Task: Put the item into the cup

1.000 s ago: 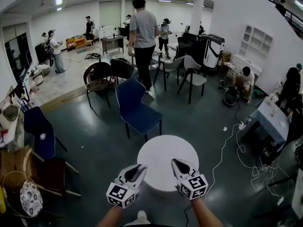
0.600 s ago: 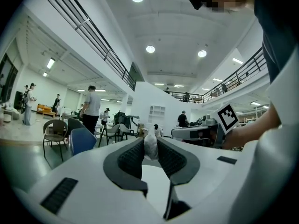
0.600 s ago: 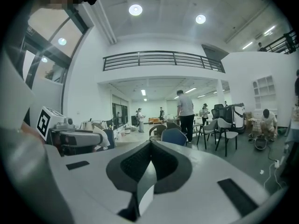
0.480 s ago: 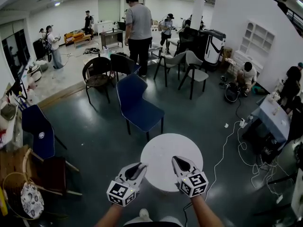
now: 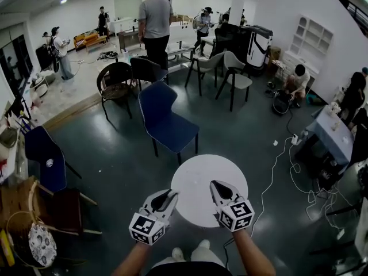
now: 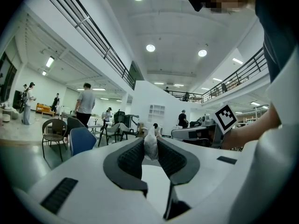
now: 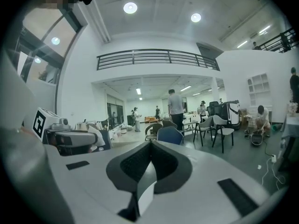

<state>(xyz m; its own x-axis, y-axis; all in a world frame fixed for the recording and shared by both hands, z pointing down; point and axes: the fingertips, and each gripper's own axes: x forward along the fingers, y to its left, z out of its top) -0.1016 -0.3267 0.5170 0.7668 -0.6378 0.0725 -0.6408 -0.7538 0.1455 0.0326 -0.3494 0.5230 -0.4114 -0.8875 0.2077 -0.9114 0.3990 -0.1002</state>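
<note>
Left hand-held gripper (image 5: 168,195) pinches white item (image 6: 150,147); marker cube (image 5: 146,229) bears square code.

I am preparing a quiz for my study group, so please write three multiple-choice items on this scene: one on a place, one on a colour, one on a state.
1. Where are the left gripper and the right gripper?
A. at the near edge of the round white table
B. down on the floor
C. on a shelf

2. What colour is the chair just beyond the table?
A. red
B. blue
C. yellow

3. How is the left gripper?
A. wide open, empty
B. shut on a white item
C. shut, empty

Key:
1 A, the head view shows both at the table's near rim.
2 B, its seat and back are blue.
3 B, the left gripper view shows the pads pressing the white item.
</note>
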